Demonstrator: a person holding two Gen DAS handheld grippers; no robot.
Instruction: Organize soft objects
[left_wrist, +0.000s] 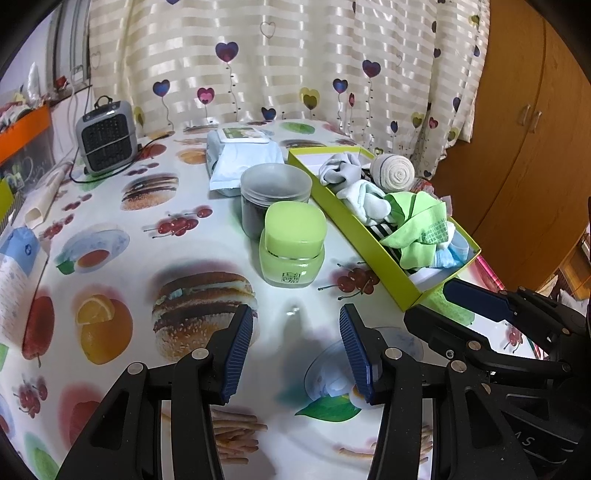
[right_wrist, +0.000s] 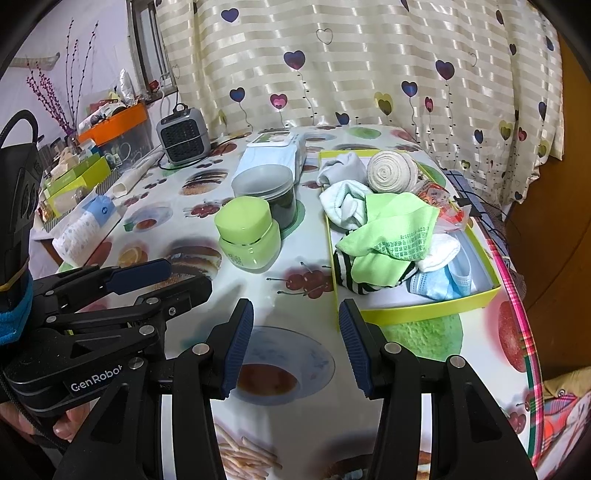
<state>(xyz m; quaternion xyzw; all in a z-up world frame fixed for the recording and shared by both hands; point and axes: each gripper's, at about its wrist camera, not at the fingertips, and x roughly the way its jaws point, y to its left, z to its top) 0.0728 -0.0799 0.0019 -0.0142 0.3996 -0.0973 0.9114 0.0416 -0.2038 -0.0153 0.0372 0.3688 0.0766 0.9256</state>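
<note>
**Hovering with empty jaws beside a crowded box**

Holding over the printed tablecloth (left_wrist: 122, 229), the left gripper (left_wrist: 296, 354) has its jaws standing apart with nothing between them, and the right gripper (right_wrist: 296, 350) is likewise spread and empty. Neither touches anything.

The soft things lie heaped in the yellow-green box (right_wrist: 424, 308), right of centre in the right wrist view: a green cloth (right_wrist: 388, 236) on top, a striped black-and-white piece (right_wrist: 345, 271) under it, pale socks (right_wrist: 341, 205) toward the upper part of the box, a blue face mask (right_wrist: 443, 282) at its lower right, and a rolled cream bandage (right_wrist: 391, 173) at the far end. In the left wrist view the same box (left_wrist: 373, 243) runs diagonally through the right half.

Risks, as I judge them:

- The pile is tangled. Closing on the green cloth could drag the striped piece or the mask up with it and spill them over the low wall.
- The box looks light and sits near the table's right edge; a sideways pull could slide it toward that edge.
- The green jar (right_wrist: 247, 236) and the dark jar (right_wrist: 273, 192) behind it stand just left of the box. A reach from the left could knock them over.
- The two grippers are close together in the lower corners of both views, so crossing paths could make them collide.
</note>
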